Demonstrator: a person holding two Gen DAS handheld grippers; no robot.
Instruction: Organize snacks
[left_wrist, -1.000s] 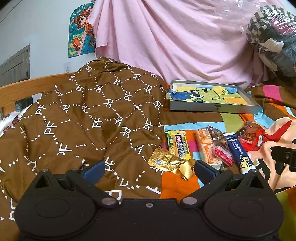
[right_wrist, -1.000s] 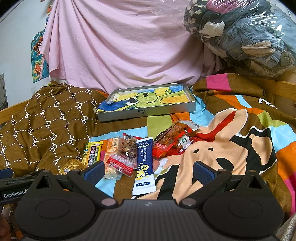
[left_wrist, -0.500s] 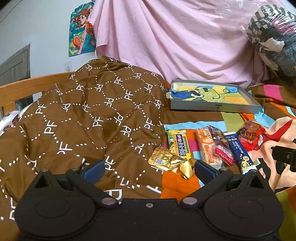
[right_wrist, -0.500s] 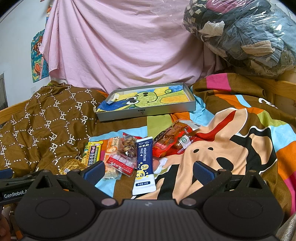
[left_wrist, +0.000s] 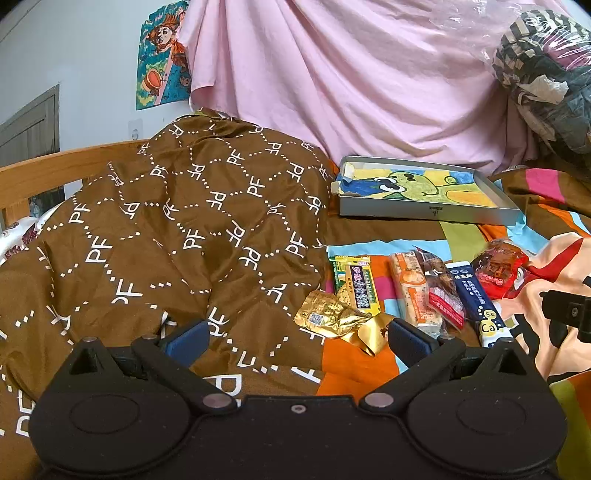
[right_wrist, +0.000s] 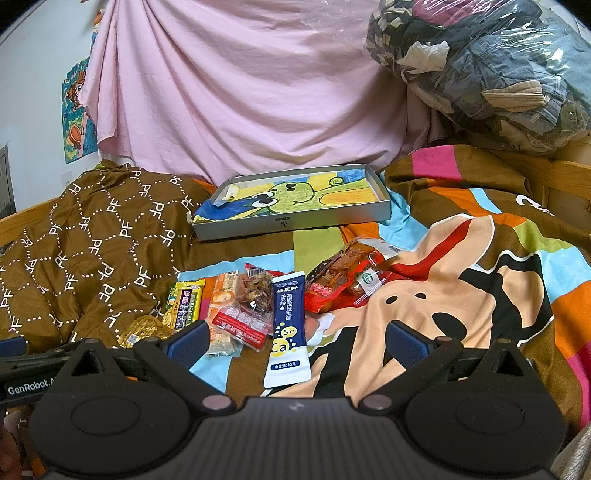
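Observation:
Several snacks lie in a row on the bed: a gold foil packet (left_wrist: 332, 317), a yellow-green bar (left_wrist: 356, 286), an orange cracker bar (left_wrist: 412, 291), a clear red-ended pack (right_wrist: 245, 308), a blue-and-white sachet (right_wrist: 288, 325) and a red pack (right_wrist: 341, 278). Behind them sits a shallow grey box (right_wrist: 291, 223) lined with a cartoon drawing. My left gripper (left_wrist: 297, 338) is open just short of the gold packet, holding nothing. My right gripper (right_wrist: 297, 341) is open over the near end of the sachet, apart from it.
A brown patterned quilt (left_wrist: 166, 229) is heaped on the left. A pink sheet (right_wrist: 240, 92) hangs behind. A plastic bag of clothes (right_wrist: 487, 70) rests at the back right. The wooden bed rail (left_wrist: 55, 173) runs along the left. The other gripper's body (left_wrist: 569, 314) shows at the right edge.
The left wrist view has shifted very slightly; both grippers stay open and the snacks have not moved.

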